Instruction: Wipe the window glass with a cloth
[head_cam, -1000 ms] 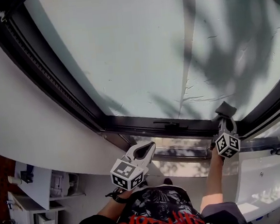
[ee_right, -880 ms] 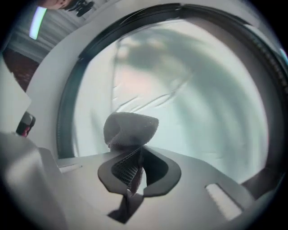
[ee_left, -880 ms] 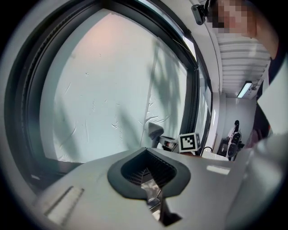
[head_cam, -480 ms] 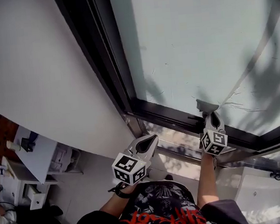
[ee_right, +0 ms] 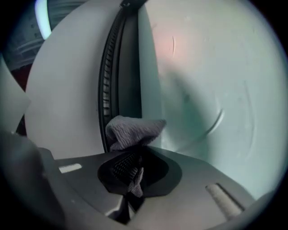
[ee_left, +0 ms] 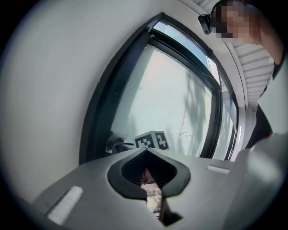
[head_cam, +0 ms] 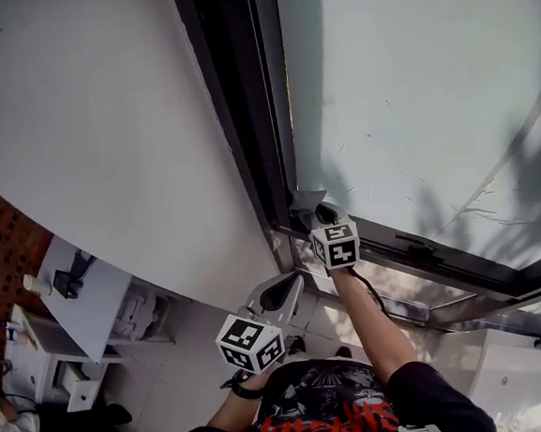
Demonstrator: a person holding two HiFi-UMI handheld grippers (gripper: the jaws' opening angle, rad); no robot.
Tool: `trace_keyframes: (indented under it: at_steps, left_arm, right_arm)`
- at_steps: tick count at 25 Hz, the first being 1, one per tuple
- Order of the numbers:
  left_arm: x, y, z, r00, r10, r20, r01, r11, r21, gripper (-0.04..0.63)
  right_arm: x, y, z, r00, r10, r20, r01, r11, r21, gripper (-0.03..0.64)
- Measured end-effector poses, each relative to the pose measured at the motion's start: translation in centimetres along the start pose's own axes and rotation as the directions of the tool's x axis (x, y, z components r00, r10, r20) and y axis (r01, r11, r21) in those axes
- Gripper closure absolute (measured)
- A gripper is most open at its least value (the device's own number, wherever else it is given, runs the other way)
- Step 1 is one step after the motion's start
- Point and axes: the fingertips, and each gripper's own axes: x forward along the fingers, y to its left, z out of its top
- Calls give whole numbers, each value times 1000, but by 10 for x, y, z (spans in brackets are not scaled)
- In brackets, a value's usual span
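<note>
Two grippers show in the head view. The right gripper [head_cam: 316, 218] is up at the lower left corner of the window glass [head_cam: 410, 95], just left of the frame's centre, with a grey cloth [head_cam: 305, 200] sticking out of its tip. The cloth sits right where the dark window frame [head_cam: 243, 119] turns the corner. The left gripper [head_cam: 289, 286] hangs lower down, bottom centre, well apart from the glass, with its tip aimed up toward the window. A white wall [head_cam: 104, 140] fills the upper left, and a white desk [head_cam: 80, 302] sits in the lower left.

Left gripper view: the left gripper [ee_left: 146, 153] has its jaws pressed together with nothing between them. Past them, near the middle of the frame, you can see the right gripper's marker cube [ee_left: 152, 140] against the window glass [ee_left: 166, 94], and the dark window frame [ee_left: 101, 108] curves up the left side.

Right gripper view: the right gripper [ee_right: 134, 158] has its jaws pinching the cloth [ee_right: 132, 129]. A thin strip of it runs down between them and the rest bunches up just above the tips. The bunch overlaps the edge of the window frame [ee_right: 121, 72] and the glass [ee_right: 211, 81] beside it. Can't tell if it's actually pressed against the pane.
</note>
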Motion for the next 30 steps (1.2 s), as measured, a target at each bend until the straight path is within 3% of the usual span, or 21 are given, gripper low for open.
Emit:
trace_keyframes:
  at_steps: [3,8,14,19,25,30]
  left_arm:
    - [-10,7,-6,1000,16,-2,-16,999,-30,589]
    - [8,16,-26,998,-6,-56,1,997,-78,589]
    - [60,-33,-31,974,-187,-127,179,981,-70,589]
    - [97,-86,-36,934,-316,-167,315,948,-34,589]
    - [118,-138,-48,889,-402,-219,408,913,-20,589]
    - [128,-161,-52,878,-412,-243,423,906,-6,589]
  right_arm:
    - [7,-9,-9,998,-43,-47,45,997,56,600]
    - [-54,-66,-13,989,-149,11,147,982,122,600]
    - [-168,-127,-21,954,-283,104,258,944,205,600]
    - [-260,-199,-38,874,-464,147,415,868,272,600]
    - [-371,-293,-80,745,-661,94,598,723,345,600]
    - [-456,-349,-108,637,-769,53,698,605,382,600]
